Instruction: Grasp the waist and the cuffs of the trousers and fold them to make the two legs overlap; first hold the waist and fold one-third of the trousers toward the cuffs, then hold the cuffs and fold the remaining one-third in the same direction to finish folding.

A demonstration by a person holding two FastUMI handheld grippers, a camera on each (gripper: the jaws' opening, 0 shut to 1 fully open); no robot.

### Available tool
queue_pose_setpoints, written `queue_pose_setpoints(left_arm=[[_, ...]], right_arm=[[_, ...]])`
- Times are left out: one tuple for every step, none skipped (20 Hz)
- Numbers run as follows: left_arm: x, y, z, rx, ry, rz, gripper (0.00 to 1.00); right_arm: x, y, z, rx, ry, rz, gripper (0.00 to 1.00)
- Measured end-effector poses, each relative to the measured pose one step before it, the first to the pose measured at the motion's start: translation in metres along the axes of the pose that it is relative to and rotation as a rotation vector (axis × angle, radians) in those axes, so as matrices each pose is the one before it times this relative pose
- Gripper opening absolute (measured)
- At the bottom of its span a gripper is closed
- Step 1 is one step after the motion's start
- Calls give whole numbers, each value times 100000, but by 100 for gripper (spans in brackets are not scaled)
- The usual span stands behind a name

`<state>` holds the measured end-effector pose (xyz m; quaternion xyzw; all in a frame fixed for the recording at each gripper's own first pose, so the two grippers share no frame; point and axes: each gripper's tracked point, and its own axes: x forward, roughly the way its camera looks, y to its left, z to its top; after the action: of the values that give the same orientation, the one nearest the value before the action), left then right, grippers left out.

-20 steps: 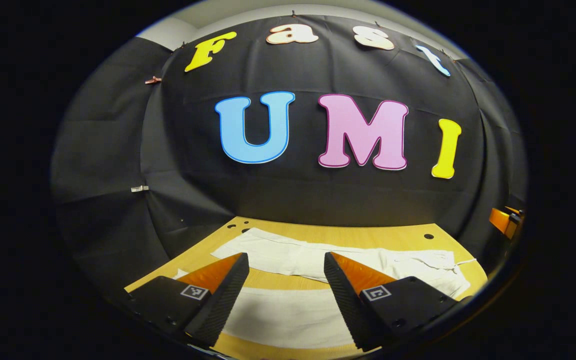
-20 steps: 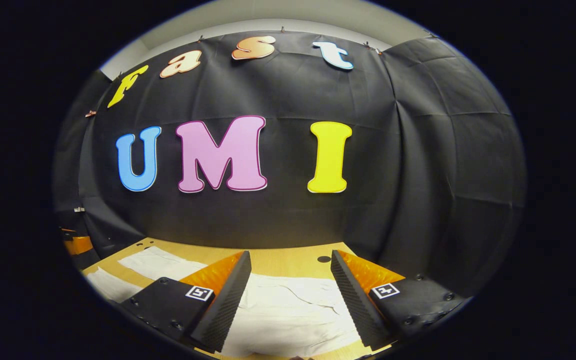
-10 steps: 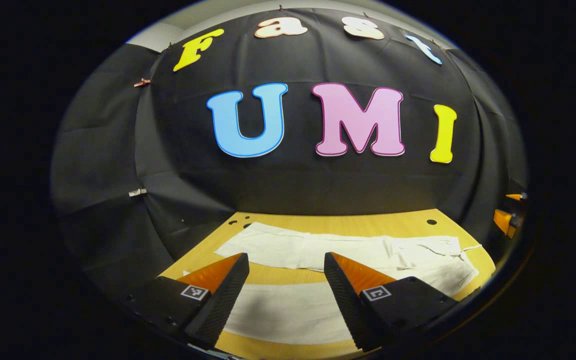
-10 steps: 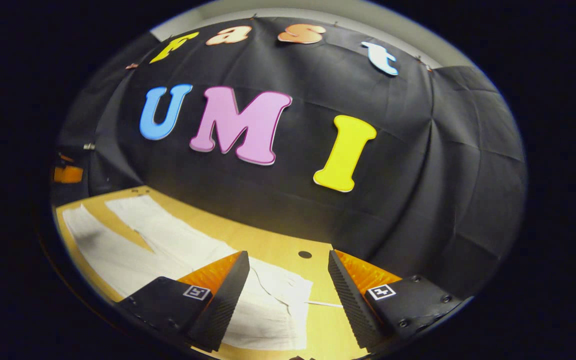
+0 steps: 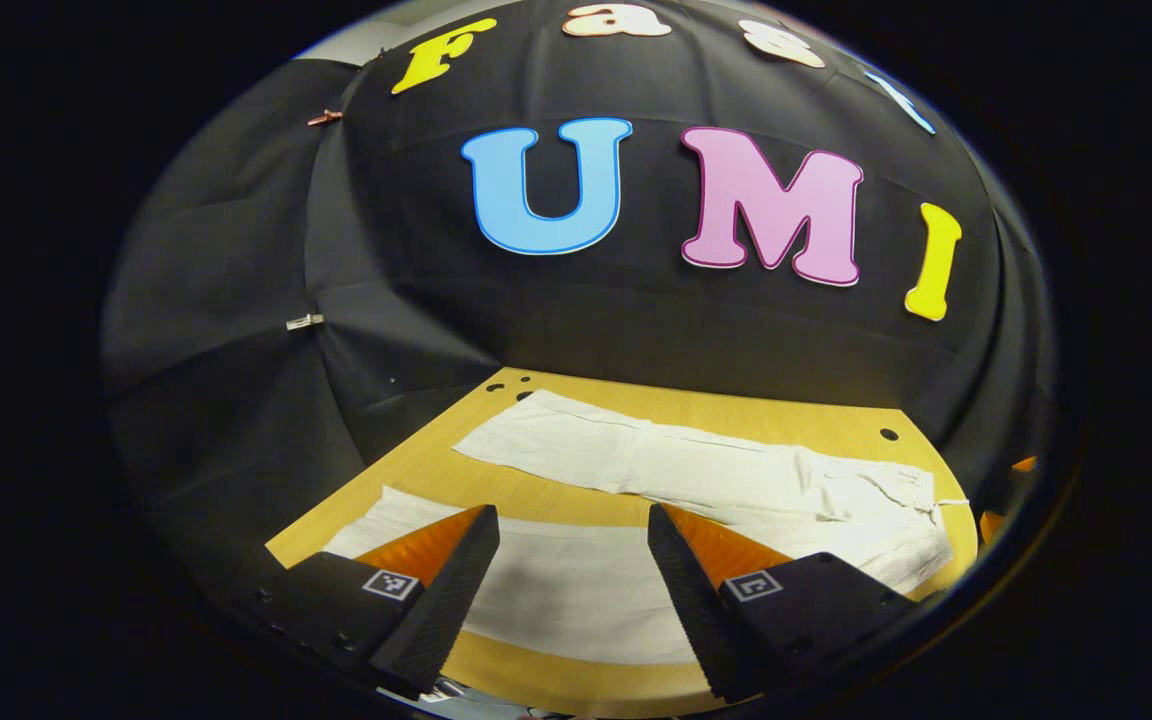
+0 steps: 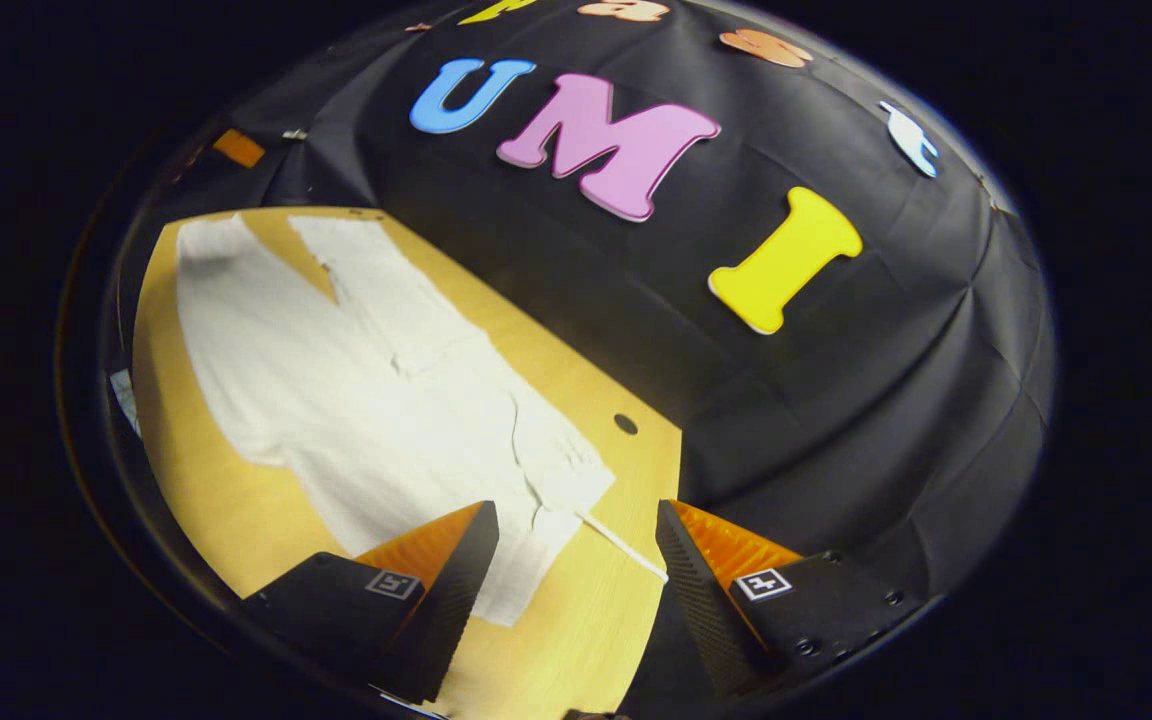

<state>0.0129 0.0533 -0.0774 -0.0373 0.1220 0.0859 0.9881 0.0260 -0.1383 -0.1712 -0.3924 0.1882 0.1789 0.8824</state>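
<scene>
The left gripper view looks along the length of the white trousers (image 5: 696, 480), which lie flat and unfolded on the wooden bench (image 5: 436, 470), the two legs spread apart in a narrow V with bare wood between them. The cuffs (image 5: 496, 430) sit toward 10 o'clock and the waist (image 5: 896, 510) toward 3 o'clock. The left tool (image 5: 573, 540) hangs over the nearer leg with its fingers wide apart and nothing between them.

The right gripper view sees the same trousers (image 6: 376, 400) from the waist end, tilted, so the legs run away toward 11 o'clock. It shows a thin drawstring (image 6: 626, 548) trailing off the waist (image 6: 546, 500) across the bench (image 6: 586, 620), toward 5 o'clock. The right tool (image 6: 576, 540) is spread wide, gripping nothing, and hangs just beside the waist edge. A small round hole (image 6: 625, 423) marks the bench near the cloth wall (image 6: 836, 420).
</scene>
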Motion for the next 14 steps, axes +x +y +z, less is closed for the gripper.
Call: queue_pose_setpoints(left_arm=[[-165, 349, -233, -181, 780, 785, 95], [-144, 298, -446, -279, 726, 881, 95], [-152, 492, -361, -283, 818, 834, 95], [-89, 380, -393, -171, 705, 999, 95], [-59, 404, -278, -62, 914, 1003, 95], [1, 360, -442, -35, 914, 1002, 95], [-55, 354, -185, 212, 609, 846, 95], [-187, 256, -202, 315, 438, 407, 95], [-105, 181, 1, 473, 95, 125, 95], [-70, 219, -17, 637, -293, 415, 95], [-85, 333, 60, 669, -93, 601, 95], [-116, 298, -79, 401, 46, 562, 95], [-36, 193, 50, 37, 140, 406, 95], [-148, 294, -158, -109, 482, 499, 95]], right_arm=[[-219, 644, -994, -4082, 1795, 2642, 98], [-184, 751, -684, -4190, 1177, 3064, 98], [349, 679, -629, -4906, 613, 2562, 98], [223, 494, -590, -5161, 547, 1833, 98], [180, 781, -586, -4046, 938, 2338, 98], [546, 748, -732, -2912, 1288, 2458, 98], [275, 658, -761, -2729, 1656, 2508, 98], [604, 655, -659, -3082, 1809, 2513, 98], [502, 651, -644, -3520, 1745, 2468, 98], [425, 691, -574, -3638, 1442, 2522, 98], [723, 368, -597, -3716, 1110, 1826, 98], [339, 426, -454, -3395, 1013, 1415, 98], [173, -236, 122, -2604, -825, -883, 98], [313, -370, 341, -1584, -84, -650, 98]])
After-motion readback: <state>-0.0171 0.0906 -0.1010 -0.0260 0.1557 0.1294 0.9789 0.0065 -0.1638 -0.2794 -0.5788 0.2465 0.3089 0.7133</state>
